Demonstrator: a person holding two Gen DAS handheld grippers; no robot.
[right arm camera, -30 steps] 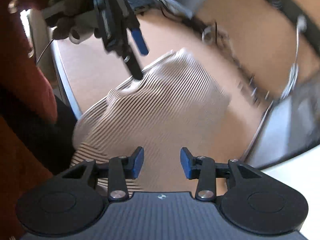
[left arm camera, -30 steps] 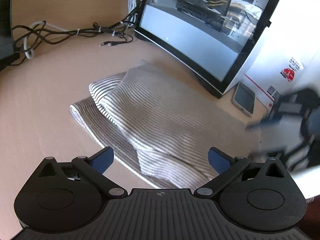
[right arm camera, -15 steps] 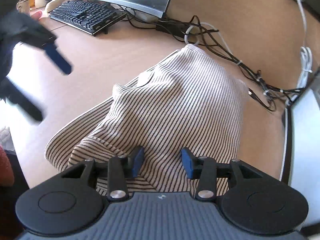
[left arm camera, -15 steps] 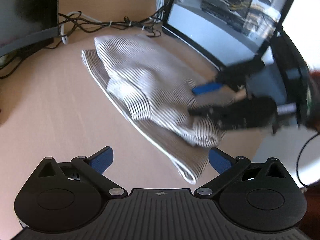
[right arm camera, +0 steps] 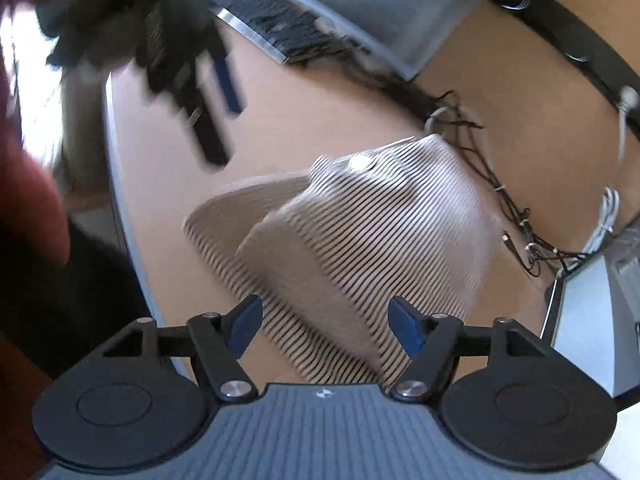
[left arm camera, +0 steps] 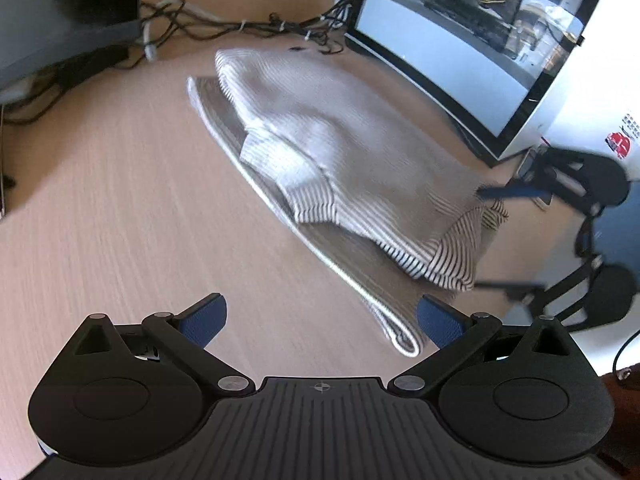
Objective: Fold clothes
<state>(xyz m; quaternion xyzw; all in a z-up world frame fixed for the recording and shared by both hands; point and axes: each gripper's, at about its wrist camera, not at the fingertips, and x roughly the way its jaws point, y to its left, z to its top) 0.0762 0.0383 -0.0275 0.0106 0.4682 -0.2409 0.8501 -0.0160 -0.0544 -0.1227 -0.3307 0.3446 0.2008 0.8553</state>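
Release step on the right gripper (right arm camera: 325, 326): jaws are opening, pads clear of the cloth, striped fabric passing between them but not pinched. Let them spread fully before you pull back, or a pad will likely drag the fold open. Left gripper (left arm camera: 321, 320) hangs wide open over bare desk (left arm camera: 120, 200), holding nothing; its right pad sits just beside the near rolled hem. Striped knit top (left arm camera: 340, 168) lies part-folded mid-desk, between the curved monitor (left arm camera: 452, 60) and the cable tangle (left arm camera: 240, 26). Soft, thin ribbed knit, fine dark-on-cream stripes, limp and lumpy; one flap is doubled over a flat lower layer with a pale rolled edge. Desk is smooth light wood-grain, so the cloth probably slides easily. Press the flap flat, square edges next.
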